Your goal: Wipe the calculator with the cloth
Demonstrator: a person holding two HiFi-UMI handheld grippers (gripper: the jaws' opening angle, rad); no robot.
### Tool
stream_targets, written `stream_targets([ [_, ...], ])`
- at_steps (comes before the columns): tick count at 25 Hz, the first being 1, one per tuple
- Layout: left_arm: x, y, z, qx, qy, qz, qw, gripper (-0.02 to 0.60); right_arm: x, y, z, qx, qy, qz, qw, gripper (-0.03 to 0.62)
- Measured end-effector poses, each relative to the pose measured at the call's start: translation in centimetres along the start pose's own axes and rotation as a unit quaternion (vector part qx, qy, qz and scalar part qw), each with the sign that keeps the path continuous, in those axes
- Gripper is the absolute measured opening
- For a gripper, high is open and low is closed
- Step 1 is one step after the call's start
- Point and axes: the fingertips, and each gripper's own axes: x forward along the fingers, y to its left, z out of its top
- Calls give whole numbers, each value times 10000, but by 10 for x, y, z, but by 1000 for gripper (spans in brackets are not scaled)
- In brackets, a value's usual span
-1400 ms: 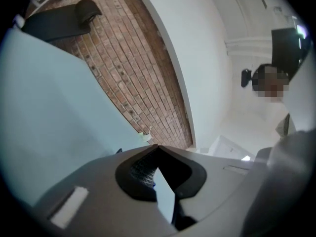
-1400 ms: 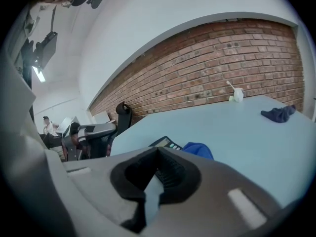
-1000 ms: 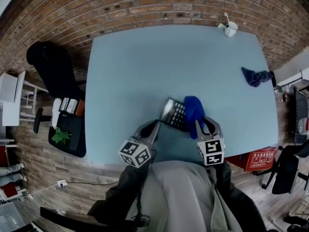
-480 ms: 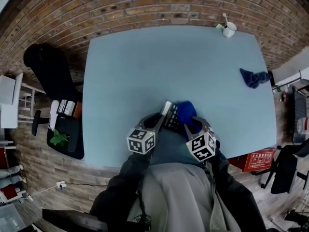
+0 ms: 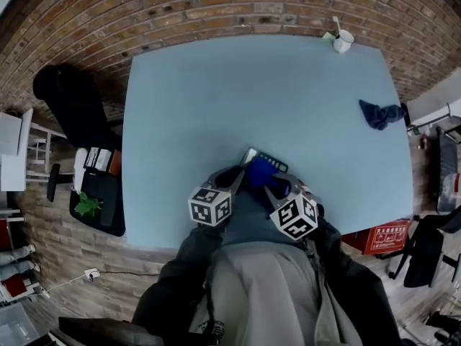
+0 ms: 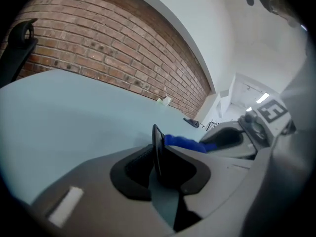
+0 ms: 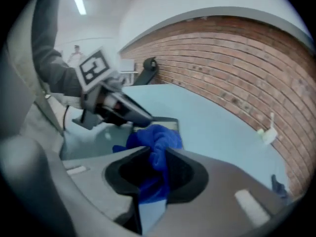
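Observation:
A dark calculator (image 5: 265, 158) sits low over the near part of the pale blue table (image 5: 216, 92). My left gripper (image 5: 240, 177) has its edge between the jaws, seen edge-on in the left gripper view as the calculator (image 6: 157, 151); the jaws are closing and the pads look pressed on it. The bright blue cloth (image 5: 258, 171) lies bunched against the calculator's face. My right gripper (image 5: 276, 187) pinches the cloth (image 7: 157, 144) between its closing jaws, just behind the calculator (image 7: 166, 123). The left gripper (image 7: 118, 106) shows at that view's left.
A white cup (image 5: 343, 42) with a stick in it stands at the far right corner. A second, dark blue cloth (image 5: 381, 113) lies at the table's right edge. A black chair (image 5: 72, 99) stands left of the table, a red box (image 5: 382, 238) on the floor at right.
The two grippers have come closer together and lower. The blue cloth has shifted left from beside the calculator onto its face. The calculator has sunk toward the table.

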Motion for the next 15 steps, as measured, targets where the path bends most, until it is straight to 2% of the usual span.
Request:
stream_targets([
  [2, 0, 1, 0, 41, -12, 13, 10000, 69, 7, -51, -13, 412, 77, -621, 9972, 98],
  [4, -1, 1, -1, 50, -29, 41, 10000, 71, 11, -73, -11, 574, 50, -920, 9941, 95],
  [5, 0, 0, -1, 53, -34, 54, 10000, 71, 13, -67, -1, 483, -20, -881, 9949, 95],
  [8, -1, 1, -1, 30, -45, 93, 9999, 71, 26, -1, 43, -253, -309, -191, 9990, 95],
  [10, -2, 2, 0, -63, -67, 91, 9999, 66, 33, 20, 53, -705, -380, -109, 9967, 89],
  [12, -3, 4, 1, -88, -70, 76, 9999, 66, 39, 5, 52, -637, -433, -242, 9967, 89],
  [15, -3, 5, 1, -8, -92, 144, 9999, 67, 39, -37, 36, -168, -201, -446, 9987, 89],
])
